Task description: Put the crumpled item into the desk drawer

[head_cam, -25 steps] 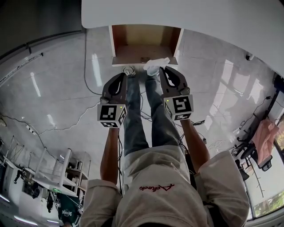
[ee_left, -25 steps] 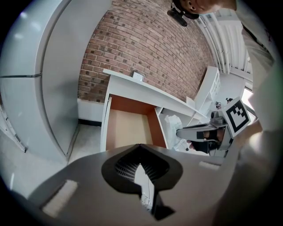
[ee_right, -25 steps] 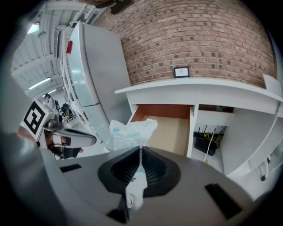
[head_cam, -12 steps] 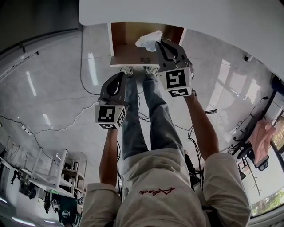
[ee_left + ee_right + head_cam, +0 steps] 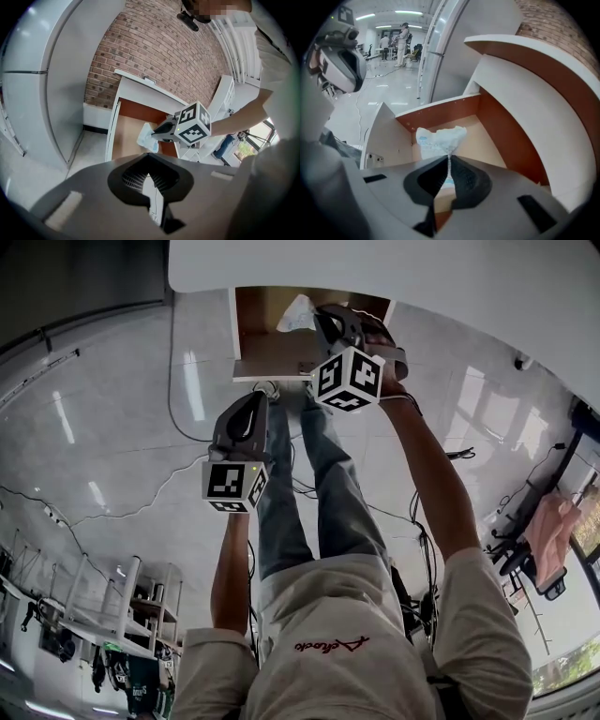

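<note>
Head view, closest in: the left gripper (image 5: 255,404) hangs low over the floor, short of the drawer front, and isn't part of the job right now.
Left jaws: pressed together with nothing in them, going by the left gripper view.
Right gripper: the right gripper (image 5: 449,161) is reached out further, with its tips over the open drawer.
Right jaws: clamped onto a thin fold of the crumpled item (image 5: 439,138). The only gap is a sliver, and the fold fills it.
Crumpled item: white with a bit of blue print, bunched up just past the jaw tips. It's in the air above the wooden drawer floor, not resting on it as far as I can tell.
Handling: my guess is it's feather-light, soft and crinkly, so nothing to break. It might cling to a pad or drift sideways when it's let go. Any ridge or fold is fine to pinch, and the current hold near its lower edge looks secure enough.
Desk drawer: the desk drawer (image 5: 272,369) is pulled out, with white walls and a brown inside. I can't see anything else in it.
Desk top: the white desk top (image 5: 394,268) overhangs the back of the drawer.
Left to do: probably just lower a touch and open up.
</note>
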Demonstrator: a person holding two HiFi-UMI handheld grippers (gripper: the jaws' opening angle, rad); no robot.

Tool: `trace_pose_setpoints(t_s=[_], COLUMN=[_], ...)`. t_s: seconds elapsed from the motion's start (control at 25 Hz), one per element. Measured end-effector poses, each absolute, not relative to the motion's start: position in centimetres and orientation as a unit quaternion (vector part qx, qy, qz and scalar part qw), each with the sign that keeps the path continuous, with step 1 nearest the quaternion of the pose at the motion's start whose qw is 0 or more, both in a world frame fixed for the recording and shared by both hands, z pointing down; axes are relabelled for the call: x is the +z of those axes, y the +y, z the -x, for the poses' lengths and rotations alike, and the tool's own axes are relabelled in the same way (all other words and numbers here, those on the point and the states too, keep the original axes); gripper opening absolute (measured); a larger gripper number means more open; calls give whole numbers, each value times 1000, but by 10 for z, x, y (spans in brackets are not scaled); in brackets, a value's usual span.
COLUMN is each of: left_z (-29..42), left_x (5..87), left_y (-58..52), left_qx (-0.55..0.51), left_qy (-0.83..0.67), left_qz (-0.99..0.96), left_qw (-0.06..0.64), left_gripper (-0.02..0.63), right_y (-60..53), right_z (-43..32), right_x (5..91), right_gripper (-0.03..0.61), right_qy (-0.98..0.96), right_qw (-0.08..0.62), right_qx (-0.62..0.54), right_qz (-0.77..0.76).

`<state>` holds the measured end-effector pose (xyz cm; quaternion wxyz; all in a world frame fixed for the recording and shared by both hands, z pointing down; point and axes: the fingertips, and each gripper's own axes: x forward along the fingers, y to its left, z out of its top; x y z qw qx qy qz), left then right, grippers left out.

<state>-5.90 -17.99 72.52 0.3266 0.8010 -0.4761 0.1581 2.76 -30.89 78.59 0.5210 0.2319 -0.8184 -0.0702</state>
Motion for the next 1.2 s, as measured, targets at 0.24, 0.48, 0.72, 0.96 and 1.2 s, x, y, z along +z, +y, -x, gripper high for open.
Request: trace_pose_setpoints(t_s=[0.24,0.48,0.72,0.96,1.2], left_z=[54,55,61,64,68], left_x=[728,734,738,737,739], left_y=[-176,-169,-167,-167,-168], left_qx=[155,157,158,156,157], left_qy=[-473,-475,-479,-479,-479], left_qz=[-801,-797,-794,-794,-794], left_qw=[332,338,341,340,340], left_gripper=[9,9,9,9,9], right_y=[-307,-295,-287,-290,-291], right_z=[-22,-17,-19,-18,-15], right_x=[819,854,882,890,892], right_gripper=[23,23,23,23,23], right_qy=[-803,-790,-771,-764,-775], right_qw=[563,596,628,637,623], right_qx=[-78,-38,-32,-23,3], right_qz=[-180,-134,-102,-104,-107])
